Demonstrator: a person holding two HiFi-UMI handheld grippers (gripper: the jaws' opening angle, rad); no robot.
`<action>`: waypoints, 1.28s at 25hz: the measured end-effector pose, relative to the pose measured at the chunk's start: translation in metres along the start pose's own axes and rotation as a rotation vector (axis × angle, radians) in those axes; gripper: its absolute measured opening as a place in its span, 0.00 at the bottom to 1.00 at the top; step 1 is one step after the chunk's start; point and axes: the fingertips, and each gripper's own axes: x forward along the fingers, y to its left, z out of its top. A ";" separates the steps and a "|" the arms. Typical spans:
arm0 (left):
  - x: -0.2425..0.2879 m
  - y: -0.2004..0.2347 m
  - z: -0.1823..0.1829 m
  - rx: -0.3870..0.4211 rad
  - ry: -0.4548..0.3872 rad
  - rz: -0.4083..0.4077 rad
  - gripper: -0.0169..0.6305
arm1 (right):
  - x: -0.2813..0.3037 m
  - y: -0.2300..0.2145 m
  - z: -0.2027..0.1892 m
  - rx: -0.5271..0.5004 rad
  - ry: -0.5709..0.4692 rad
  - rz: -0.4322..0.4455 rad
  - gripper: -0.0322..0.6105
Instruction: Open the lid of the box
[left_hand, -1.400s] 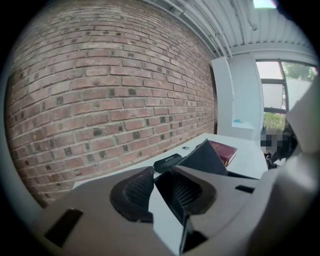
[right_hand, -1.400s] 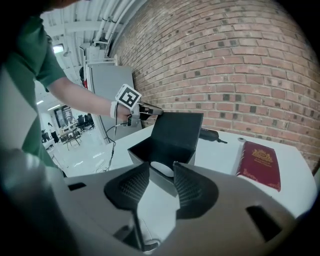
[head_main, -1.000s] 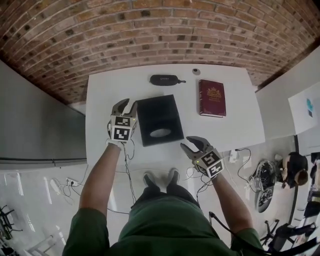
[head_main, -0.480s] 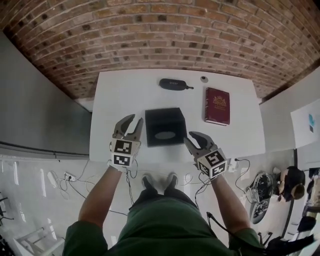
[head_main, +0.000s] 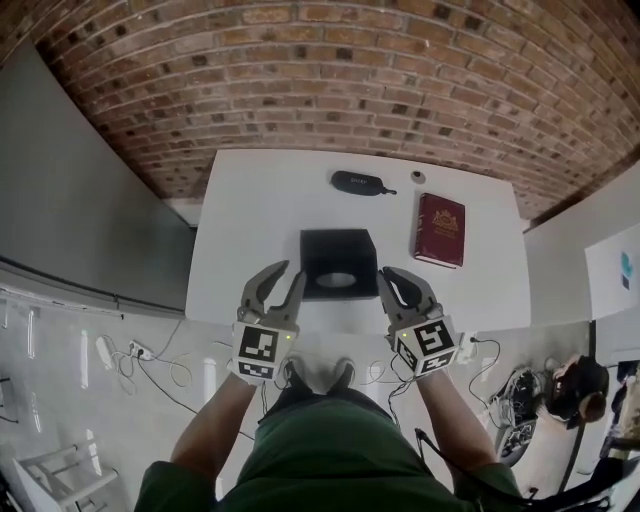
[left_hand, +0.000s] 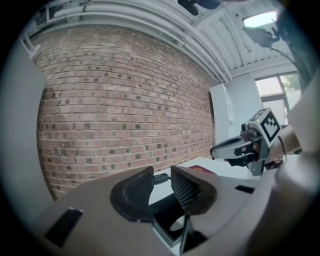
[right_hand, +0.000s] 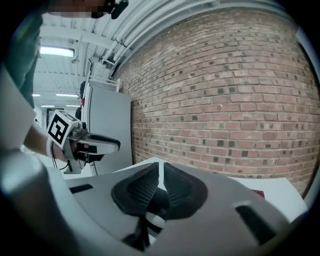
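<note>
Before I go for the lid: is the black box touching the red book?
Apart. The head view shows a strip of white table between the black box and the red book, which lies to its right.

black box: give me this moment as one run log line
black box: lid on, untouched | left gripper: open, empty | right gripper: jaws just closing, almost together, empty

We see a matt black box (head_main: 335, 250) on a smooth white counter (head_main: 260, 205), with a rough brick wall (head_main: 330, 80) behind.
</note>
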 end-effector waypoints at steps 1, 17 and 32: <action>-0.003 -0.001 0.003 -0.009 -0.007 0.002 0.18 | -0.002 0.001 0.006 -0.010 -0.012 -0.007 0.10; -0.029 -0.004 0.064 -0.031 -0.131 0.034 0.14 | -0.043 -0.003 0.088 -0.049 -0.237 -0.088 0.05; -0.035 0.015 0.096 -0.050 -0.179 0.057 0.13 | -0.051 -0.015 0.109 -0.082 -0.285 -0.125 0.05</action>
